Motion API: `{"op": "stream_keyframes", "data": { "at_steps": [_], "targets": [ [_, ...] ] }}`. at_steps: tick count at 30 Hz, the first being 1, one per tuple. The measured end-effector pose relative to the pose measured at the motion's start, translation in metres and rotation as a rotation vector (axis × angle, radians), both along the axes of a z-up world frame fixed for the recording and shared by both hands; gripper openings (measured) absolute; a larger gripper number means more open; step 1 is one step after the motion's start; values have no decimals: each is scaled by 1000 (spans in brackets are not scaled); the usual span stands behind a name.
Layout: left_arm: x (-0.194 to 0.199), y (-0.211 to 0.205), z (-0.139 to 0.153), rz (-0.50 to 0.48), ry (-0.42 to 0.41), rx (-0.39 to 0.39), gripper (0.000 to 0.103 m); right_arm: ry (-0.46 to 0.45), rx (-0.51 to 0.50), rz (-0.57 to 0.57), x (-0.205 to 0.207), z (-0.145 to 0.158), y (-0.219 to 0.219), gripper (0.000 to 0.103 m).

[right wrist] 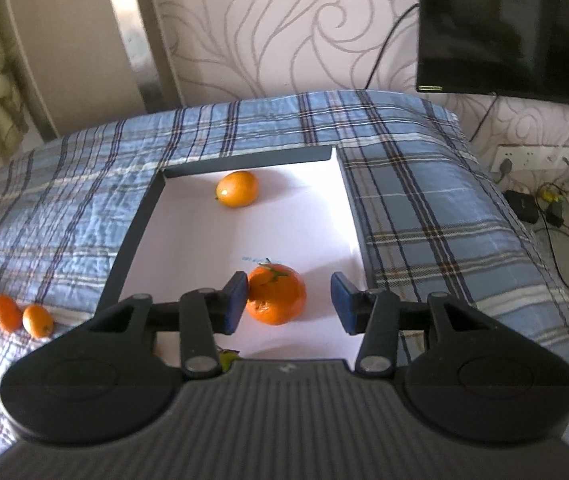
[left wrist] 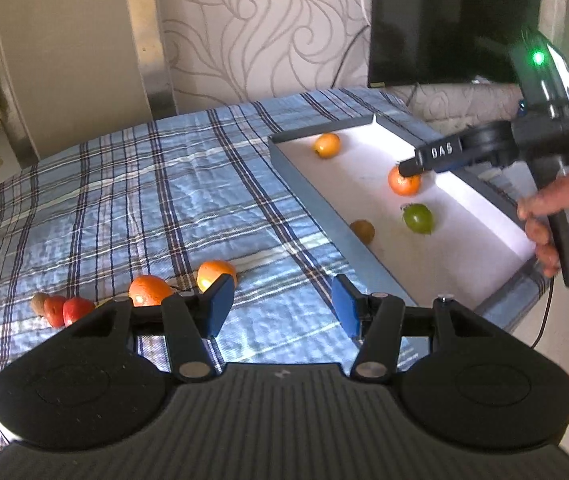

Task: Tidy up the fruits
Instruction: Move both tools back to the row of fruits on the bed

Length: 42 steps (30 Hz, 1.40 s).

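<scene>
Four fruits are lying in the tray point(right wrist: 136, 216); its long axis is running near to far. Right gripper point(right wrist: 288, 300), jaws spread, is straddling the tangerine point(right wrist: 278, 296), stem pointing up. Left gripper point(left wrist: 282, 306) is hovering released over the bedspread point(left wrist: 124, 200).

Tangerine point(right wrist: 276, 300) in tray point(right wrist: 136, 232), oranges point(left wrist: 216, 274) outside

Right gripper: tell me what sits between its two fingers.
The right wrist view shows a stemmed orange on the tray floor between the open right gripper fingers, touching the left finger, clear of the other.
</scene>
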<state>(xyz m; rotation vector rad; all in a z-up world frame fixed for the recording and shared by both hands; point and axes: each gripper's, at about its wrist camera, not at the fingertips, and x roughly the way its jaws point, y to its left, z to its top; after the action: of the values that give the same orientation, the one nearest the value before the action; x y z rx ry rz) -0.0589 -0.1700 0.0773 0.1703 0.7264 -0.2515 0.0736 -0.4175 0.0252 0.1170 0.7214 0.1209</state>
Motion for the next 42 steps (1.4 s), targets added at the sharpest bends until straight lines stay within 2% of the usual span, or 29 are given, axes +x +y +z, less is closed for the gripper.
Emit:
{"op": "stream_keyframes", "data": {
  "at_steps": [5,9,17,20,24,35,42],
  "targets": [
    [-2,6,-2,-21,11,2,60,-31,7,-41,-8,8,-6,48],
    [-3,14,-5,-8,21,-12,60,-101,-4,-40,-21,25,-4,48],
    [-4,33,-9,25,12,-12,60,-279,-52,101,-54,60,33,48],
    [-3,45,-10,52,14,-20,60,-279,-57,163,-57,64,53,49],
    [-2,59,-10,77,9,-25,60,-249,-2,226,-60,62,76,48],
    [9,86,-20,99,25,-42,60,-149,-60,297,-76,36,132,48],
    [13,91,-23,66,33,-24,60,-75,-89,337,-74,10,162,46]
  ]
}}
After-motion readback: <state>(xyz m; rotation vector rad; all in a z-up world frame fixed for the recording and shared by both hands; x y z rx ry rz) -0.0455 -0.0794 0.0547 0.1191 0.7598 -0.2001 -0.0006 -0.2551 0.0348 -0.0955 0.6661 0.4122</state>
